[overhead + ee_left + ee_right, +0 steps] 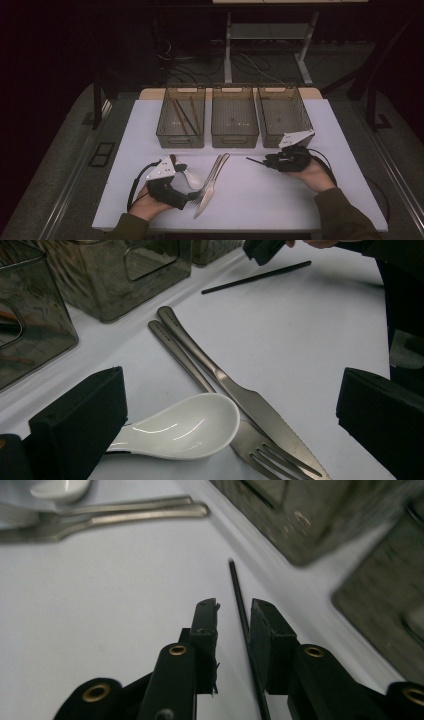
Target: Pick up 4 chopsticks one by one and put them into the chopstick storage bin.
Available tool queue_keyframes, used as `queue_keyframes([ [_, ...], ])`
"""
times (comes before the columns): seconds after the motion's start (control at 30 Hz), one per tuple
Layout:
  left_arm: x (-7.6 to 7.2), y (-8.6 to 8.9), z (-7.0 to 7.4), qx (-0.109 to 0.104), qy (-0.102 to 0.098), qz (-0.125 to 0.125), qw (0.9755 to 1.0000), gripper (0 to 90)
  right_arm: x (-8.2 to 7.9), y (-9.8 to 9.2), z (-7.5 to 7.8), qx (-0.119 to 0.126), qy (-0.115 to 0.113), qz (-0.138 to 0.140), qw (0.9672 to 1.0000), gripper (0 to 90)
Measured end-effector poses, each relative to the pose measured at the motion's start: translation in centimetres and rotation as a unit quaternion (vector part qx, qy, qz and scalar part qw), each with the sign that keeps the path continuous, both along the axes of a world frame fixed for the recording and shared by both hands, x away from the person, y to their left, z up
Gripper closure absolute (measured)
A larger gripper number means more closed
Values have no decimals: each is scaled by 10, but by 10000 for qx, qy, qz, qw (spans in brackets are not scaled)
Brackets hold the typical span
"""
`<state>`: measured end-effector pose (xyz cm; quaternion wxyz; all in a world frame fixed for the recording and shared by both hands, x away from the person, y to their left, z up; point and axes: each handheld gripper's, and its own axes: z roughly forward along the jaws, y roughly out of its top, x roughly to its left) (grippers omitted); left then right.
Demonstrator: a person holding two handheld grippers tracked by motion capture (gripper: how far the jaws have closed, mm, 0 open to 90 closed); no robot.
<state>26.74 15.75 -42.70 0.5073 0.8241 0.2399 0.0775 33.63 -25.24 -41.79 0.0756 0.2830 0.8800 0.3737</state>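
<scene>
The right gripper is near the right basket, its jaws a little apart with the black chopstick between them; the chopstick lies on the white worktop, and the pads seem not to press it. The left gripper is wide open around the white spoon, which lies just beside the knife and fork.

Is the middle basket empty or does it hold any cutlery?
Empty. The middle basket shows only its bare mesh floor in the high view, while the left basket holds chopsticks.
</scene>
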Motion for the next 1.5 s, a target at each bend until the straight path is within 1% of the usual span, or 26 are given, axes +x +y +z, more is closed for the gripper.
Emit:
queue_keyframes([
  [0.13, 0, -1, -1, 14, 14, 6, 10000, 0, -9, -24, -4, -137, 82, -143, 9998, 751],
  [0.2, 1, -1, -1, 19, 9, 2, 10000, 0, -13, -34, -7, -249, 109, -212, 9994, 755],
  [0.27, 1, -1, -1, 13, 15, 8, 10000, 0, -16, -44, -10, -299, 135, -286, 9991, 764],
  [0.37, 1, -1, -1, 25, 18, 4, 10000, 0, -16, -55, -14, -394, 204, -381, 9983, 776],
  [0.43, 1, -1, -1, 23, 12, 0, 10000, 0, -15, -58, -17, -441, 250, -363, 9981, 791],
  [0.63, 1, 0, -1, 16, 9, 4, 10000, 0, -14, -57, -22, -538, 345, -196, 9978, 814],
  [0.7, 0, -1, -1, 6, 11, 4, 10000, 0, -14, -55, -23, -607, 303, -139, 9976, 829],
  [0.87, 0, -1, 0, 3, 9, 8, 10000, 0, -16, -53, -23, -673, 202, -22, 9975, 843],
  [0.97, 0, -1, 0, 6, 0, 0, 10000, 0, -16, -52, -23, -654, 268, 58, 9975, 856],
  [1.0, 0, -1, 0, 5, -4, -3, 10000, 0, -16, -51, -22, -688, 263, 68, 9973, 857],
  [1.17, 0, -1, 0, 4, -11, -8, 10000, 0, -16, -49, -21, -594, 362, 120, 9975, 858],
  [1.27, 0, -1, 0, 4, -10, -8, 10000, 0, -18, -50, -14, -457, 314, 166, 9983, 858],
  [1.4, 0, -1, 0, 30, -4, -22, 10000, 0, -17, -50, -3, -267, 208, 159, 9993, 859],
  [1.5, 0, -1, 0, 34, -12, -20, 10000, 0, -17, -49, 2, -247, 185, 162, 9994, 859],
])
